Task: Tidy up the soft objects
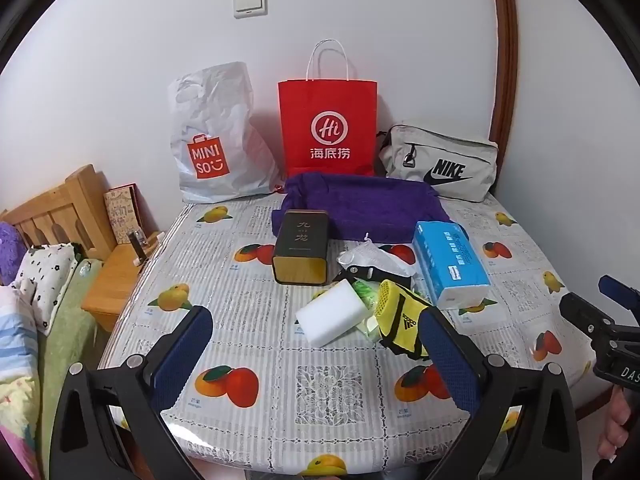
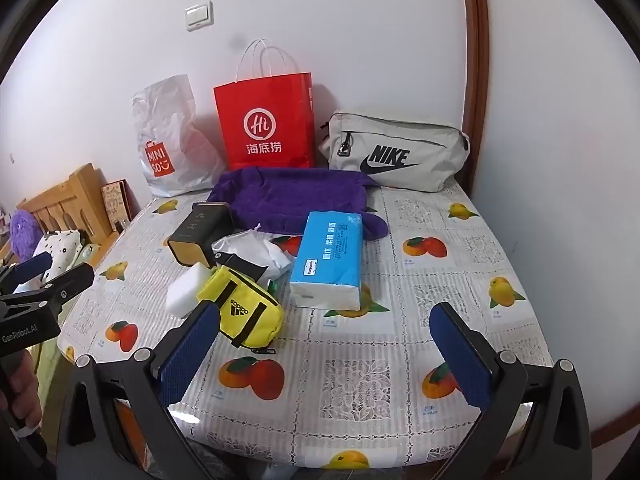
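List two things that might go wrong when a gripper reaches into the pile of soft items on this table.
The yellow pouch leans on the white sponge, so lifting either may drag the other. The black tin lies on its side beside the pile; a nudge could push it about. Both the left gripper and the right gripper are open, holding nothing.

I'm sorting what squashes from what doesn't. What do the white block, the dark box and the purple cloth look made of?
White block: likely foam sponge, matte, with soft-looking edges and no print. Dark box: probably metal tin, with a smooth dark face, crisp corners and a gold end, though coated card is possible. Purple cloth: fuzzy terry-like fabric, slumped in folds.
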Available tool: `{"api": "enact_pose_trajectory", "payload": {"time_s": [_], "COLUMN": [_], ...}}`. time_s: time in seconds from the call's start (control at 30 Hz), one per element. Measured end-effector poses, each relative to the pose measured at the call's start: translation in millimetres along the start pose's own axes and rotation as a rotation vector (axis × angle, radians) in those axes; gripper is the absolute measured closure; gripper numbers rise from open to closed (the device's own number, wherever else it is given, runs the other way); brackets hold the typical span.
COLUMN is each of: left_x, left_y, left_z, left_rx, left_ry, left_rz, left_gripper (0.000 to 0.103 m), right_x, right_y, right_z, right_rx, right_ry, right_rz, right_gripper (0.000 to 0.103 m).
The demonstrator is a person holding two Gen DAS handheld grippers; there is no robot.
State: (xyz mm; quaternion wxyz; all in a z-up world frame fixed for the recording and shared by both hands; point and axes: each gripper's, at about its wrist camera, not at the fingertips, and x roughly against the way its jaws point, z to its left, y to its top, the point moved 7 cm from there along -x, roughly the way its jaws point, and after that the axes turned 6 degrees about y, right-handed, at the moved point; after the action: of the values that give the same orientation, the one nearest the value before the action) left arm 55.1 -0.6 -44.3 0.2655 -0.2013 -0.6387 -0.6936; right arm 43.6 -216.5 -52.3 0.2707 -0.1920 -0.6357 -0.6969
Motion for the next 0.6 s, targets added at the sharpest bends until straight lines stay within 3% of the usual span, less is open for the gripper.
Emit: {"api": "enact_pose_trajectory", "payload": {"time_s": [0.6], "left_x": [2.9], "left_y": [1.2], "left_z": [-0.6], "left_rx": [0.008], "left_ry": [-0.014], "left_rz": [-0.013], "left_gripper": [0.0], "right_x": [5.8], "right_y": [0.9], "right_z": [5.4], "right_rx": [0.011], "right_ry": [0.009], "right_rz": [-0.015], "right_gripper": [0.0]}}
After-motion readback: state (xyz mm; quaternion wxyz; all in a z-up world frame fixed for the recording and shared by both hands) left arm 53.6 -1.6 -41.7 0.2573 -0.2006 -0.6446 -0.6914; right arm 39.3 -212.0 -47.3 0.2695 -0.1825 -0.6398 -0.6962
